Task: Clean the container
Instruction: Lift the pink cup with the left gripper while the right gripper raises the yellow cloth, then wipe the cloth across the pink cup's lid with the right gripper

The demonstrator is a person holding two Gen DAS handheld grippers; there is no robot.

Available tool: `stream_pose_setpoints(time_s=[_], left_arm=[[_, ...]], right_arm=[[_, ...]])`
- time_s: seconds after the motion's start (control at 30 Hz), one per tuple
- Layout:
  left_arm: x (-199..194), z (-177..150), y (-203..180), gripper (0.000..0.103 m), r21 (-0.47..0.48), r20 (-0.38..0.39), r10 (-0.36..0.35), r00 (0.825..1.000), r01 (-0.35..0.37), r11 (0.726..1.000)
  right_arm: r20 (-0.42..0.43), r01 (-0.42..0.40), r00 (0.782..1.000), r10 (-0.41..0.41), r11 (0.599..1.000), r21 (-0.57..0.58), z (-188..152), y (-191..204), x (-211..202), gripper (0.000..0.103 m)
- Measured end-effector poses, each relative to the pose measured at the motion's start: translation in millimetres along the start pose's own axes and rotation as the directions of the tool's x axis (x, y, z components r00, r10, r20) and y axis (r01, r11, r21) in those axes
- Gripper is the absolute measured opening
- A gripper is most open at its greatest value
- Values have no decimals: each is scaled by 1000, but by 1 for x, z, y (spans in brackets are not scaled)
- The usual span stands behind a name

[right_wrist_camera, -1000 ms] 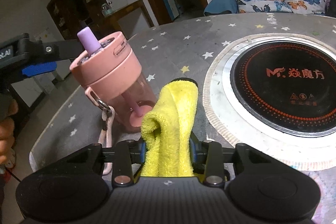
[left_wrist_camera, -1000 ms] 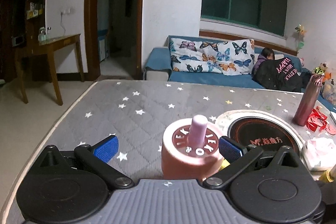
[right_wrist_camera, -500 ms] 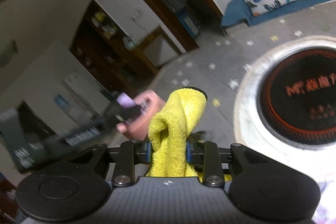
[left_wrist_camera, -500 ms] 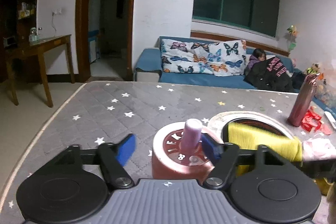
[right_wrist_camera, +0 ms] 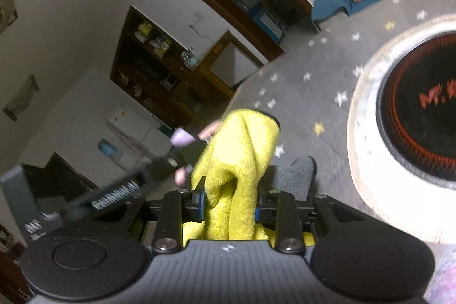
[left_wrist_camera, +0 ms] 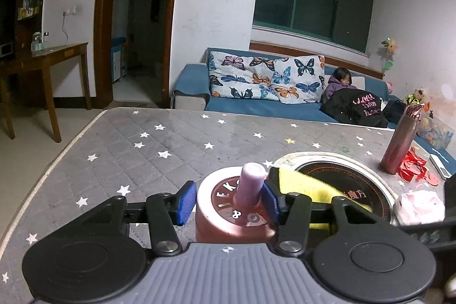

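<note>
A pink cup (left_wrist_camera: 228,221) with a purple spout (left_wrist_camera: 250,184) stands between the blue pads of my left gripper (left_wrist_camera: 228,202). The pads press its lid from both sides, so the gripper is shut on it. A yellow cloth (left_wrist_camera: 310,184) lies against the cup's right side in the left wrist view. My right gripper (right_wrist_camera: 229,207) is shut on that yellow cloth (right_wrist_camera: 242,155), which bulges up between its fingers. In the blurred, tilted right wrist view only the purple spout (right_wrist_camera: 182,137) and a strip of the pink cup (right_wrist_camera: 211,130) show behind the cloth.
The table has a grey star-patterned cover (left_wrist_camera: 171,144). A round black induction hob (left_wrist_camera: 322,170) sits right of the cup. A metallic pink bottle (left_wrist_camera: 399,144), red scraps (left_wrist_camera: 413,164) and a crumpled pale bundle (left_wrist_camera: 419,204) are at the far right. A person (left_wrist_camera: 339,81) sits on the sofa behind.
My left gripper went from wide open to shut on the pink cup. My right gripper swung the yellow cloth over to the cup's side, and its view tilted.
</note>
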State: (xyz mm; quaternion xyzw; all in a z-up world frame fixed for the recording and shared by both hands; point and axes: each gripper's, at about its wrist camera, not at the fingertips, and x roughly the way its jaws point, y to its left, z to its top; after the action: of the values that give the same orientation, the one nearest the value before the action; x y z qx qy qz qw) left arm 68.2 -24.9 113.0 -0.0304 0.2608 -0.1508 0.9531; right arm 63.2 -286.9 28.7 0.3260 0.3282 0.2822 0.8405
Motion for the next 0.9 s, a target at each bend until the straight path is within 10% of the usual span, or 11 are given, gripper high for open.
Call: stream_pose_setpoints(time_s=[0.43, 0.9], left_arm=[[-6, -1, -6, 54, 4, 6, 13, 1000, -13, 1000], [-10, 0, -4, 54, -6, 3, 8, 1000, -8, 1000]], right_arm=[[-91, 164, 982, -163, 986, 7, -17, -30, 32, 26], [38, 7, 999, -12, 993, 121, 30, -15, 1, 25]])
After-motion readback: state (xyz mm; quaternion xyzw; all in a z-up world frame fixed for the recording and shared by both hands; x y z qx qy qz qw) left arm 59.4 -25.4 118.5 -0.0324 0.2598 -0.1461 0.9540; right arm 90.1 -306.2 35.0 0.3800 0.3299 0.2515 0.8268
